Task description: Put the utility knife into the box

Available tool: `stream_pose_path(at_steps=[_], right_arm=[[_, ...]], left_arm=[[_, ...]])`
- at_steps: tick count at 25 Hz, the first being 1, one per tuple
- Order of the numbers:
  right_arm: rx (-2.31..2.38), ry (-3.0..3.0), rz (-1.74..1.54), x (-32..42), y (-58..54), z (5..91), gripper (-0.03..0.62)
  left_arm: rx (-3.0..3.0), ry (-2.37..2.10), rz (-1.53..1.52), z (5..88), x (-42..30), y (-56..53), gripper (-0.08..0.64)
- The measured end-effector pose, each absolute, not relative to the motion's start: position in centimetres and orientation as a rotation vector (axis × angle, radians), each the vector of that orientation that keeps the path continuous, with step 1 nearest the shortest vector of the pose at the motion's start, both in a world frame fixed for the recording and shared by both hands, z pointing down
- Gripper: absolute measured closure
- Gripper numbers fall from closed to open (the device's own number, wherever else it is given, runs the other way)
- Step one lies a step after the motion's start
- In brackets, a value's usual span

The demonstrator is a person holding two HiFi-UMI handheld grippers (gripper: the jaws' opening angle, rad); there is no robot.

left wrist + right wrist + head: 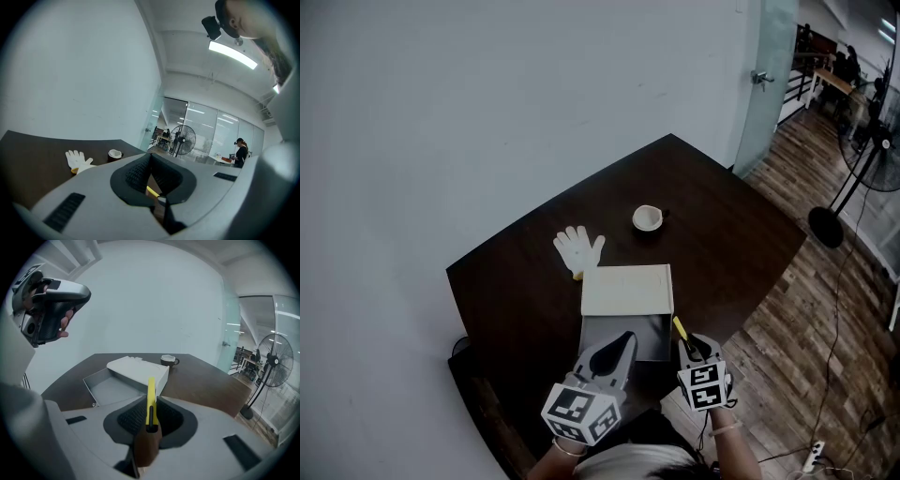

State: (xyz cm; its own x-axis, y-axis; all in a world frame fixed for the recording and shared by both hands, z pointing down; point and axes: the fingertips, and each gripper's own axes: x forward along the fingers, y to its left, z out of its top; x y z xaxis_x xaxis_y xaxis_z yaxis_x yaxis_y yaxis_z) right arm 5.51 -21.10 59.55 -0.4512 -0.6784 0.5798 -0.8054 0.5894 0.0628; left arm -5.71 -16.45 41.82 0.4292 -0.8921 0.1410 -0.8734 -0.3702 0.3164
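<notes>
The table point(722, 234) is dark brown. The box point(623, 342) is grey inside, and the lid point(626, 289) at its twelve o'clock is cream. At the lid's eleven o'clock lies a white glove point(577, 249) with a yellow cuff. At its one o'clock is a cup point(647, 218), pale inside and dark outside. The utility knife point(150, 399) is yellow with a black strip, brown at the near end. The left gripper point(619, 349) and right gripper point(692, 349) are grey with black pads. The left cube point(579, 412) and right cube point(703, 384) bear black-and-white square markers. The floor point(825, 309) is brown wood planks, and the wall point(487, 112) is pale grey-blue.
</notes>
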Motion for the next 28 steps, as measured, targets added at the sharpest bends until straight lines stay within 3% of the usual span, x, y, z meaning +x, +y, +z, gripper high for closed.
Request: stream_pose_path(at_steps=[28], right_arm=[[0.889,-2.345,0.177,-4.9,-20.6,58.9,0.522]], left_arm=[[2.171,-1.752,-0.154,41.3,-14.6,-13.7,0.541]])
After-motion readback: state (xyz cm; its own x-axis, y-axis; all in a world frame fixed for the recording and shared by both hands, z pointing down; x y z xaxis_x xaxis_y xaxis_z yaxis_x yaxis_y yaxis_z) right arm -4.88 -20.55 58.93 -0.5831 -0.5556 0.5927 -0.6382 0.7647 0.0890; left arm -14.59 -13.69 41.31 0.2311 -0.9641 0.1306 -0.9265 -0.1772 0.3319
